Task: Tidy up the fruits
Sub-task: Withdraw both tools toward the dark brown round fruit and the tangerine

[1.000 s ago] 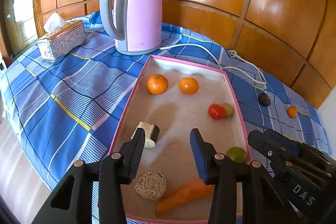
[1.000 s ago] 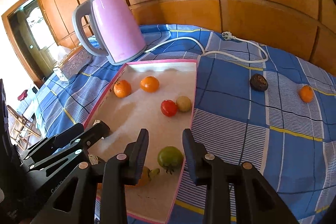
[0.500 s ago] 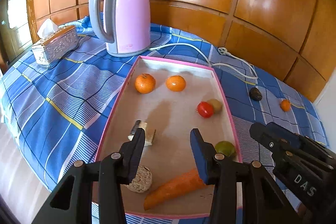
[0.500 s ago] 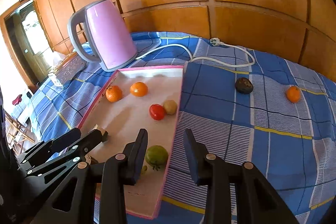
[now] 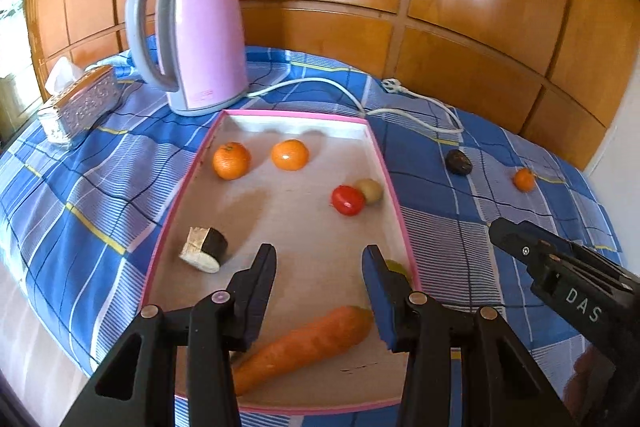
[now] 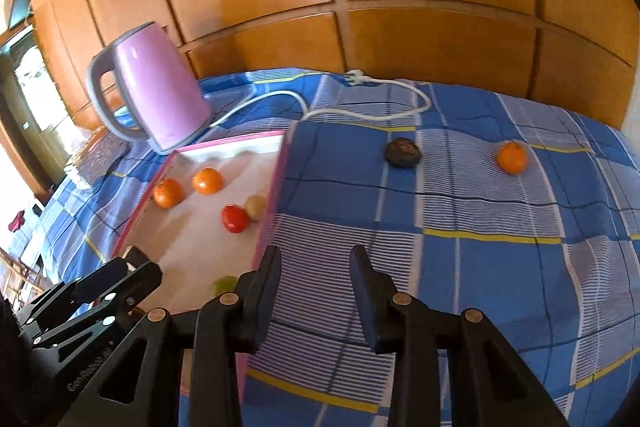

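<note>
A pink-rimmed tray (image 5: 394, 187) lies on the blue checked cloth. It holds two oranges (image 5: 231, 160) (image 5: 290, 155), a red tomato (image 5: 348, 199) beside a tan fruit (image 5: 369, 190), a carrot (image 5: 304, 343), an eggplant piece (image 5: 204, 249) and a green fruit (image 5: 396, 266) half hidden by a finger. My left gripper (image 5: 320, 253) hangs open over the tray's near half, nothing between its fingers. My right gripper (image 6: 316, 253) is open over the cloth just right of the tray's rim (image 6: 276, 179). Beyond it lie a dark fruit (image 6: 402, 153) and a small orange (image 6: 511, 157).
A pink kettle (image 5: 192, 39) stands behind the tray, its white cord (image 5: 400, 107) trailing across the cloth to the right. A silver tissue box (image 5: 80, 103) sits at the far left. Wood panelling closes off the back; the cloth drops away at the left and near edges.
Both grippers have shifted to the right. The right one has left the spot above the green fruit in the tray and now hangs over the cloth beside it. Neither gripper's opening has changed.
</note>
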`<action>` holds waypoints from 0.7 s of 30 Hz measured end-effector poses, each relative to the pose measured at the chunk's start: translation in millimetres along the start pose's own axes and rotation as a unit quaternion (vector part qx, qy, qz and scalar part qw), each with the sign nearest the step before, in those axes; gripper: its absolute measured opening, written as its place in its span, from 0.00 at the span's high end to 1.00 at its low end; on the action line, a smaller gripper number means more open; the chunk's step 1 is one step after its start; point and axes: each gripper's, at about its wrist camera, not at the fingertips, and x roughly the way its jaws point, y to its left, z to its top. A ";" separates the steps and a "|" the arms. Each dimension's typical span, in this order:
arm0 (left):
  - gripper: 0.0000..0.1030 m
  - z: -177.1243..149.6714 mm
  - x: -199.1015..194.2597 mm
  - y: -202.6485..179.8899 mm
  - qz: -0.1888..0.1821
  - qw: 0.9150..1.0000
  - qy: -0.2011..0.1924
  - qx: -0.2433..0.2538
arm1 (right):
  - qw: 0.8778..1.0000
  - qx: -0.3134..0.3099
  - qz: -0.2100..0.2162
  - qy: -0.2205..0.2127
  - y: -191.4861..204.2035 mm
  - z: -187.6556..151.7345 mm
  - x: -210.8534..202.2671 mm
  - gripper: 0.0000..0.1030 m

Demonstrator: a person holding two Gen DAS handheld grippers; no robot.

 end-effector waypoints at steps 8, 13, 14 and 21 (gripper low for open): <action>0.56 5.6 7.9 -30.3 -0.025 0.999 0.006 0.030 | 0.999 0.032 -0.034 -0.002 -39.3 0.3 -1.3 0.65; 0.56 11.1 14.3 -54.2 -0.046 0.998 0.011 0.050 | 0.997 0.056 -0.055 -0.004 -66.6 2.8 -3.2 0.65; 0.56 12.5 15.6 -58.3 -0.049 0.997 0.012 0.053 | 0.996 0.062 -0.059 -0.004 -72.7 3.3 -3.4 0.65; 0.56 24.0 29.7 -87.8 -0.068 0.995 0.021 0.069 | 0.993 0.089 -0.083 -0.002 -107.5 8.0 -0.3 0.65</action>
